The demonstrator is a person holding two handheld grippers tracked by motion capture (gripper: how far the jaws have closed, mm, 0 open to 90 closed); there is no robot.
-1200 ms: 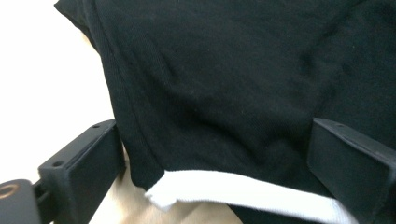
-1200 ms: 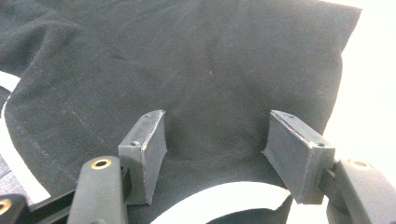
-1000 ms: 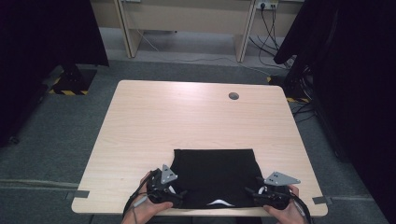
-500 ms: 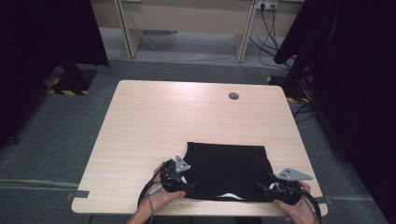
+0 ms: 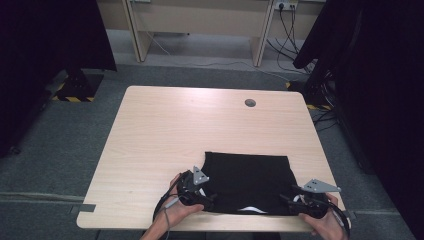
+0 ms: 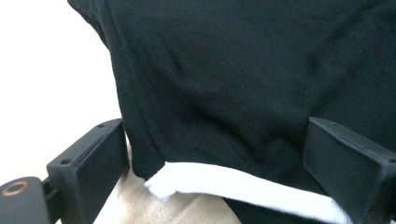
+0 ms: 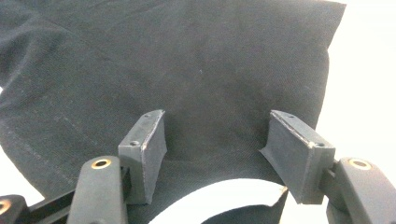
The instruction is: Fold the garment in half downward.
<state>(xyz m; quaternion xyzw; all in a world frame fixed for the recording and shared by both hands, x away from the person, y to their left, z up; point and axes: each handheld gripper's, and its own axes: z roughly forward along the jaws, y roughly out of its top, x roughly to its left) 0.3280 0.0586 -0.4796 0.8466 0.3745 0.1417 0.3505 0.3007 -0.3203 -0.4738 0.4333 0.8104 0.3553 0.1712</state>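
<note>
Left gripper sat at the near left corner of the folded black cotton garment, held in the person's left hand. In the left gripper view its two black jaws stood wide apart, one on each side of the garment's corner, with the cloth lying between them; the pads did not press the cloth, so nothing was gripped. A white strip of fabric showed along the garment's near edge between those jaws, with bare table beneath it.

Right gripper sat at the garment's near right corner, in the person's right hand. In the right gripper view its jaws stood moderately wide, both resting above the black cloth, gap clear between them, no pinch on the fabric. A white curved edge showed below the cloth near the jaw bases.

The garment lay flat on the light wooden table, in a roughly square fold, at the near edge and right of centre. Its far edge ran about halfway up the tabletop. A round grey cable hole sat toward the table's far side, well apart from the garment. No containers were on the table. Grey three-cornered plates topped both grippers in the high view.
</note>
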